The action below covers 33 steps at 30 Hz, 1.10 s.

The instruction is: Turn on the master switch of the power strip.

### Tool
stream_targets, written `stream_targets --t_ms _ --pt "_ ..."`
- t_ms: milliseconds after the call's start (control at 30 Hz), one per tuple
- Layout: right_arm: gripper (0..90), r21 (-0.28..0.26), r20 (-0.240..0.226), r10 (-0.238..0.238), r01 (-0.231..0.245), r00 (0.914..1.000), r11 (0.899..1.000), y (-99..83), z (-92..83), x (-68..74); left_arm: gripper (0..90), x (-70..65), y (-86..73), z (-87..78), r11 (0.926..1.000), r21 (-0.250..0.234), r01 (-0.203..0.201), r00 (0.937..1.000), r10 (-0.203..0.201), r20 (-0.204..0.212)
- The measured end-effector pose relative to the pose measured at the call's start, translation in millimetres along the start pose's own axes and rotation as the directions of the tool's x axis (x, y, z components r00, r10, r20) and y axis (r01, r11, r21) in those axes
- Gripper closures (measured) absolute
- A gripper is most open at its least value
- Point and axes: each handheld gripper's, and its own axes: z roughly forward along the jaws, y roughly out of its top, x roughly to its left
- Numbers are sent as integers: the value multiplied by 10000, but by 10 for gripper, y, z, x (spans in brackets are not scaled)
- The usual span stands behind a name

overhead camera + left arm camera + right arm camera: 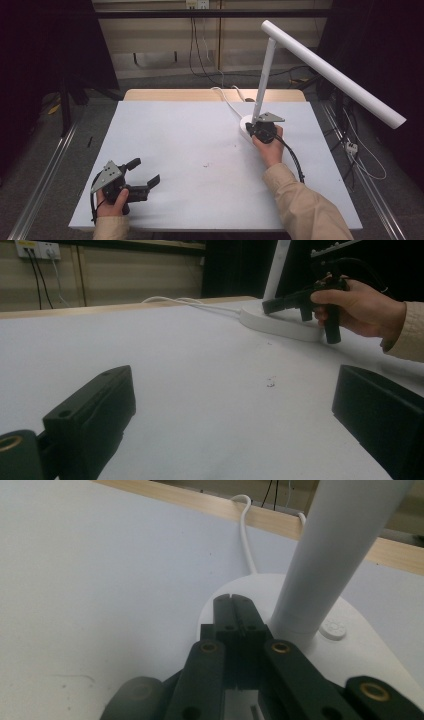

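Writing cannot be read anywhere: the lamp (pixel 320 65) is plain white, and the small round button (pixel 334 629) on its base (pixel 350 660) carries marks too fine to make out. The lamp stands at the far right of the white table (pixel 200 150), its post (pixel 265 80) rising from the round base and its long head slanting out past the table's right edge. A white cord (pixel 227 97) runs from the base off the back edge.

The right gripper (pixel 254 130) has its jaws pressed together with nothing between them; their tips lie over the base, just left of the post's foot and near the button. Whether they touch the base cannot be told.

The left gripper (pixel 145 172) sits low at the near left corner, well apart from the lamp, jaws spread wide and empty over bare table. A few small dark specks (pixel 270 384) mark the table between the two grippers.
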Motion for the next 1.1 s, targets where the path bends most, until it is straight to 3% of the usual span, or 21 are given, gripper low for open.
stream_targets --t_ms 67,233,1100 --pt "820 -21 -82 265 -266 9996 9996 -10 -11 6 34 4 3 -4 10000 -15 19 10000 -19 -7" --pt "774 -32 -222 436 -437 9988 9990 -30 -50 29 33 11 9 2 10000 -78 46 10000 -47 -23" --pt "383 295 -872 766 -743 9932 9968 -34 -216 80 33 -9 17 40 9999 -100 108 9999 -107 136"
